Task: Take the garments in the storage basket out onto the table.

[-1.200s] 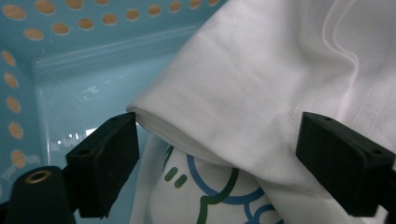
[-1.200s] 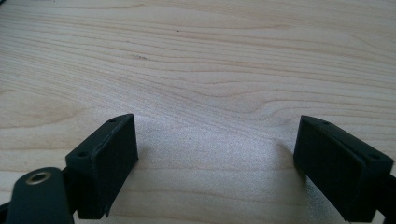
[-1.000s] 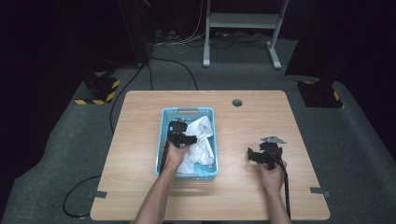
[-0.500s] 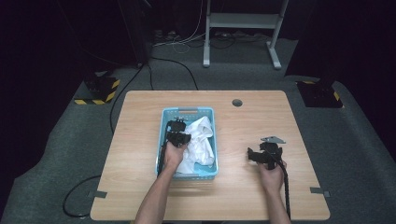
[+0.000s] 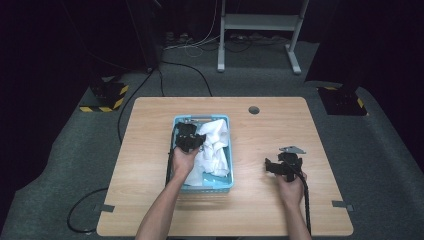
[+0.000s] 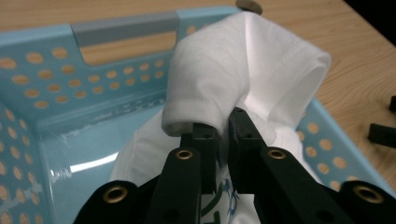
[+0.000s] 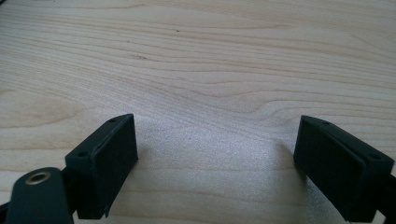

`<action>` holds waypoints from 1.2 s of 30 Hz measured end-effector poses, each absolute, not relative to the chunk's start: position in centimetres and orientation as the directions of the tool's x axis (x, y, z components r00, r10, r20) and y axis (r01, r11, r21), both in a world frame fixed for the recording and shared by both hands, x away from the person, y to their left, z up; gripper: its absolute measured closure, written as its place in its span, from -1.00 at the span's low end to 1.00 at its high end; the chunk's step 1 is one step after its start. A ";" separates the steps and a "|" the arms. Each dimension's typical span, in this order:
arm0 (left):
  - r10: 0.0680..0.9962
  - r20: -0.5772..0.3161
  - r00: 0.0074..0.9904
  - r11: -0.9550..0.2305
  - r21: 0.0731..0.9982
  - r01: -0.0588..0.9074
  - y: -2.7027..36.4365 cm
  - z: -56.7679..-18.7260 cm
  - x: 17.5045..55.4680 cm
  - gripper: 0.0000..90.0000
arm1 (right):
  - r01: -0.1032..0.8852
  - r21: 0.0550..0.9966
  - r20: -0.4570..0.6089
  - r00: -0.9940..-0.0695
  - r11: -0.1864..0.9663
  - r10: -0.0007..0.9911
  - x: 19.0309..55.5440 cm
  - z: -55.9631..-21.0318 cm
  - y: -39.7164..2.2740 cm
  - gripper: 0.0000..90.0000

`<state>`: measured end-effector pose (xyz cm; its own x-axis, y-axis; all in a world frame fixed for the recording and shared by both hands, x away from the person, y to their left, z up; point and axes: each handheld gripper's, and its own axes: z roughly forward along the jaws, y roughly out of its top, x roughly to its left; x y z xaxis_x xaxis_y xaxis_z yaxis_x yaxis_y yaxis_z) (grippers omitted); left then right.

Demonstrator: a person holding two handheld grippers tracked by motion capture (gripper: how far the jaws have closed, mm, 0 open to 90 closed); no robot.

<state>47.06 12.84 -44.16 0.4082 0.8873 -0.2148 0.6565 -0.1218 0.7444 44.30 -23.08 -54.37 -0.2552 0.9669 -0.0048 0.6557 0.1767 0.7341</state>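
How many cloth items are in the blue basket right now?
1 visible: a white cloth heaped in the blue basket, one fold pinched by the left gripper. Others may lie hidden beneath it.

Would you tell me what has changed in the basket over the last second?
The left gripper has just been closing and is now shut on a fold of the white cloth, lifting it in the blue basket. The right gripper stayed open over the table.

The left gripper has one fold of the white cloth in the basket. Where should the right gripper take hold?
Probably the raised fold of the white cloth near the far right rim of the blue basket, coming from above on the right. It stands clear of the walls, apart from the left gripper. The right gripper is open over the table.
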 end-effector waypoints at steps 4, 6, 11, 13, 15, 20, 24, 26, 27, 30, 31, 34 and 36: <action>0.880 -0.229 0.417 -0.093 0.777 0.622 13.2 -42.6 46.7 0.85 | 0.656 0.734 -0.005 -0.255 0.177 0.967 44.3 -54.4 -23.1 -0.71; 0.877 -0.225 0.424 -0.092 0.788 0.609 13.2 -42.0 46.6 0.85 | 0.656 0.734 -0.005 -0.255 0.177 0.967 44.3 -54.4 -23.1 -0.71; 0.869 -0.217 0.445 -0.086 0.820 0.566 13.1 -40.3 46.1 0.85 | 0.656 0.734 -0.005 -0.255 0.177 0.967 44.3 -54.4 -23.1 -0.71; 0.865 -0.219 0.452 -0.076 0.833 0.549 13.0 -39.6 45.9 0.85 | 0.656 0.734 -0.005 -0.255 0.177 0.967 44.3 -54.4 -23.1 -0.71; 0.860 -0.216 0.462 -0.072 0.845 0.530 12.9 -38.9 45.7 0.85 | 0.656 0.734 -0.005 -0.255 0.177 0.967 44.3 -54.4 -23.1 -0.71; 0.846 -0.223 0.485 -0.052 0.870 0.491 12.6 -37.1 45.3 0.85 | 0.656 0.734 -0.005 -0.255 0.177 0.967 44.3 -54.4 -23.1 -0.71; 0.834 -0.223 0.504 -0.044 0.884 0.465 12.3 -35.8 45.1 0.85 | 0.656 0.734 -0.005 -0.255 0.177 0.967 44.3 -54.4 -23.1 -0.71; 0.828 -0.228 0.513 -0.037 0.889 0.456 12.1 -35.1 45.0 0.85 | 0.656 0.734 -0.005 -0.255 0.177 0.967 44.3 -54.4 -23.1 -0.71; 0.824 -0.230 0.518 -0.034 0.892 0.451 12.0 -34.8 45.0 0.84 | 0.656 0.734 -0.005 -0.255 0.176 0.967 44.3 -54.4 -23.1 -0.71; 0.817 -0.231 0.529 -0.029 0.899 0.438 11.7 -33.9 45.1 0.84 | 0.656 0.734 -0.005 -0.255 0.177 0.967 44.3 -54.4 -23.1 -0.71; 0.814 -0.230 0.533 -0.028 0.902 0.432 11.6 -33.6 45.1 0.85 | 0.656 0.734 -0.005 -0.256 0.177 0.967 44.3 -54.4 -23.1 -0.71; 0.809 -0.221 0.545 -0.029 0.911 0.412 11.2 -32.5 45.1 0.85 | 0.656 0.734 -0.005 -0.256 0.177 0.967 44.3 -54.4 -23.1 -0.71; 0.806 -0.215 0.552 -0.031 0.915 0.402 10.9 -32.0 45.1 0.85 | 0.656 0.734 -0.004 -0.255 0.176 0.967 44.3 -54.4 -23.1 -0.71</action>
<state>45.13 10.92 -31.99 0.5519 0.8056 -0.2152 0.4016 -0.0307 0.9153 44.30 -23.08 -54.37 -0.2551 0.9669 -0.0045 0.6557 0.1764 0.7342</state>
